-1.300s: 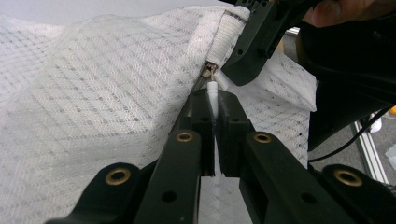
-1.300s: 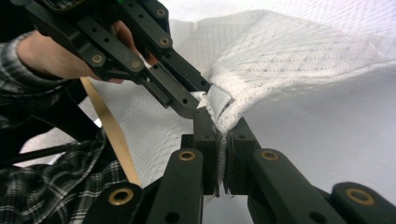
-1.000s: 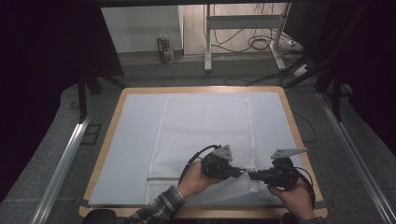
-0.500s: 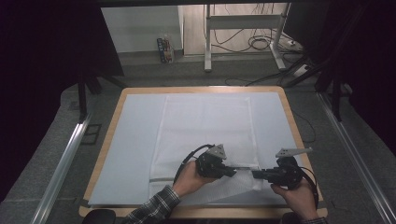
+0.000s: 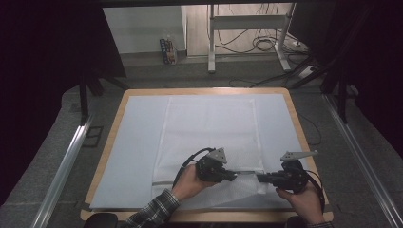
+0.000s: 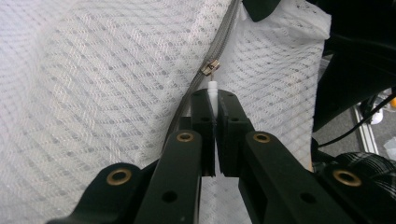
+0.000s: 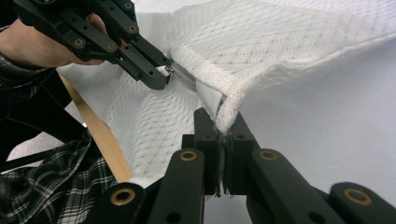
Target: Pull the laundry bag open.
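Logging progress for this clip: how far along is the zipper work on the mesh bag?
Done: both grips are set. The right gripper pinches the mesh bag at its corner; the left gripper clamps the white pull tab. In hand: the slider sits near that corner. Left: sliding it along the zipper.

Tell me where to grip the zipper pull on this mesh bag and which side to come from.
Grip the small white tab hanging off the metal slider, coming along the zipper line from the slider's trailing side, jaws across the tab's flat faces. The left gripper already pinches it so, while the right gripper clamps the mesh bag corner.
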The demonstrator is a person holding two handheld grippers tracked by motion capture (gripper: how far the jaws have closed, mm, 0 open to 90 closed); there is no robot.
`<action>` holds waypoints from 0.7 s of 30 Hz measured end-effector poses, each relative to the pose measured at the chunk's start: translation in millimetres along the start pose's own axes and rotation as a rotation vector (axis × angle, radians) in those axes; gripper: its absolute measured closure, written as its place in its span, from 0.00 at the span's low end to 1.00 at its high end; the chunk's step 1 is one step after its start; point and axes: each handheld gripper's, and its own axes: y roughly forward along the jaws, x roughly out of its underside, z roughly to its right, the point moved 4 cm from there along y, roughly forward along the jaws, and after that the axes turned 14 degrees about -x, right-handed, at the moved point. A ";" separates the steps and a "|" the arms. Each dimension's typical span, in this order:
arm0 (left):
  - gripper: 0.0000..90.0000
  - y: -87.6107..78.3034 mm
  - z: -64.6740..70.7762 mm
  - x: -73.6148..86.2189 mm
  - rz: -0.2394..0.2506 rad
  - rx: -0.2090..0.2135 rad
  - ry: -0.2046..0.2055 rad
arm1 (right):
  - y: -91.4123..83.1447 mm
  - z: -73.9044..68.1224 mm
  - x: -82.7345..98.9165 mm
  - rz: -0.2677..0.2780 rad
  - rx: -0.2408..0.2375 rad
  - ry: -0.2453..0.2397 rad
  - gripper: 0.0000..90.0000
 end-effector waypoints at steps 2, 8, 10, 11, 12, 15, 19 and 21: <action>0.97 -0.3 0.9 0.4 -0.004 -0.007 0.006 | 0.5 -0.3 0.2 -0.005 0.001 -0.002 0.95; 0.97 -4.2 0.8 3.4 -0.011 -0.029 0.018 | 0.2 -1.5 0.5 -0.012 0.022 -0.015 0.95; 0.97 -4.8 -0.7 4.7 -0.009 -0.029 0.010 | -1.1 -0.7 0.8 -0.007 0.018 -0.011 0.95; 0.97 -5.7 -2.2 7.0 -0.010 -0.029 0.006 | -1.1 -0.4 1.0 -0.005 0.016 -0.009 0.95; 0.97 -5.7 -2.2 7.0 -0.010 -0.029 0.006 | -1.1 -0.4 1.0 -0.005 0.016 -0.009 0.95; 0.97 -6.5 -1.4 8.9 -0.010 -0.027 0.009 | 0.4 -1.1 1.1 -0.013 0.016 -0.015 0.95; 0.97 -9.0 -3.4 12.0 -0.017 -0.037 0.007 | -0.5 -2.1 1.2 -0.014 0.020 -0.016 0.95; 0.97 -10.0 -5.2 14.9 -0.009 -0.031 -0.013 | -1.4 -1.3 1.6 -0.014 0.015 -0.010 0.95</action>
